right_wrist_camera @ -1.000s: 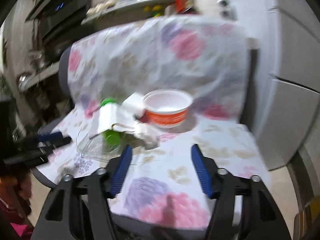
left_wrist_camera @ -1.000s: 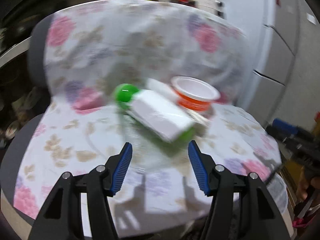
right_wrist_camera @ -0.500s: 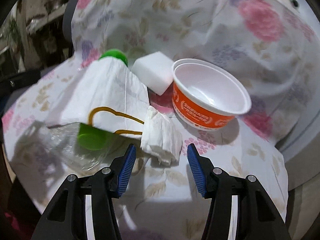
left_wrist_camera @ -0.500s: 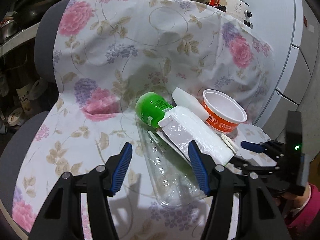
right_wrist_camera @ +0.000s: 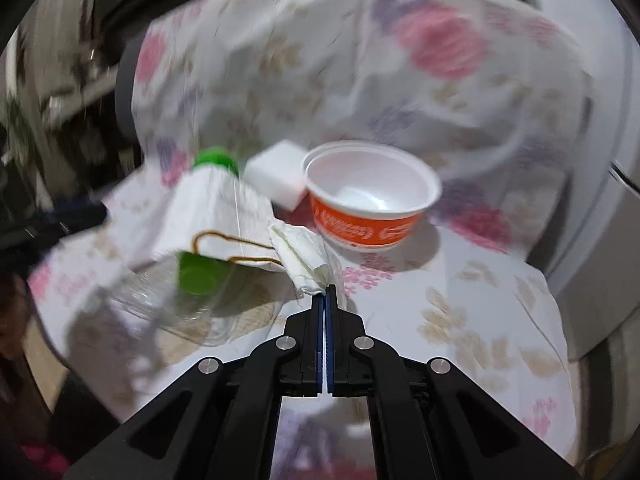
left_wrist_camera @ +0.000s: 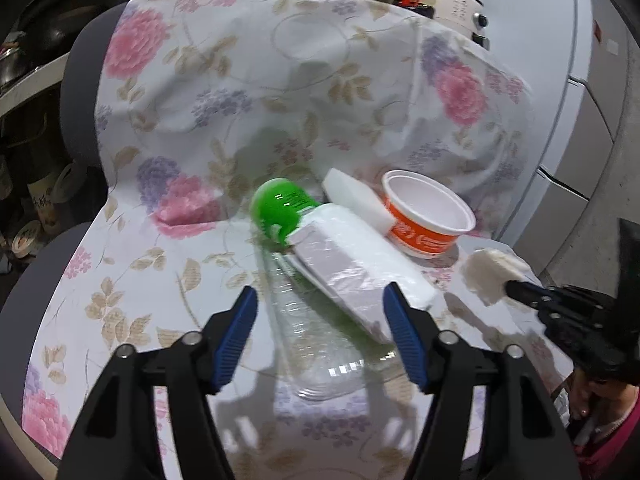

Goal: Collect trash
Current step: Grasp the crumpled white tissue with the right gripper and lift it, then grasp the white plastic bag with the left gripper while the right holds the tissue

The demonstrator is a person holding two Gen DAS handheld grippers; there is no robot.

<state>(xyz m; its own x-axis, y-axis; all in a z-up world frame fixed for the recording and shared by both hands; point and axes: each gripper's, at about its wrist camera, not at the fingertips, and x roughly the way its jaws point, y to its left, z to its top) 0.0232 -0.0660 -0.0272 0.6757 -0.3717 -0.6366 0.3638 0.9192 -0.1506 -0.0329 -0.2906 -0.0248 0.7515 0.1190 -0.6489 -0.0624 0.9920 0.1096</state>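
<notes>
Trash lies on a chair draped in floral cloth. A clear plastic bottle with a green end lies under a white paper bag. Beside them are a white foam block and an orange-and-white cup. My left gripper is open, hovering over the bottle. My right gripper is shut on a folded white tissue, lifted off the cloth; the tissue also shows in the left wrist view.
White cabinet fronts stand to the right of the chair. Cluttered shelves with jars are on the left. The chair's grey edge shows at the left; the front of the seat drops off below the grippers.
My right gripper closed on the folded tissue and lifted it off the cloth. My left gripper drew back slightly and stays open over the bottle.
</notes>
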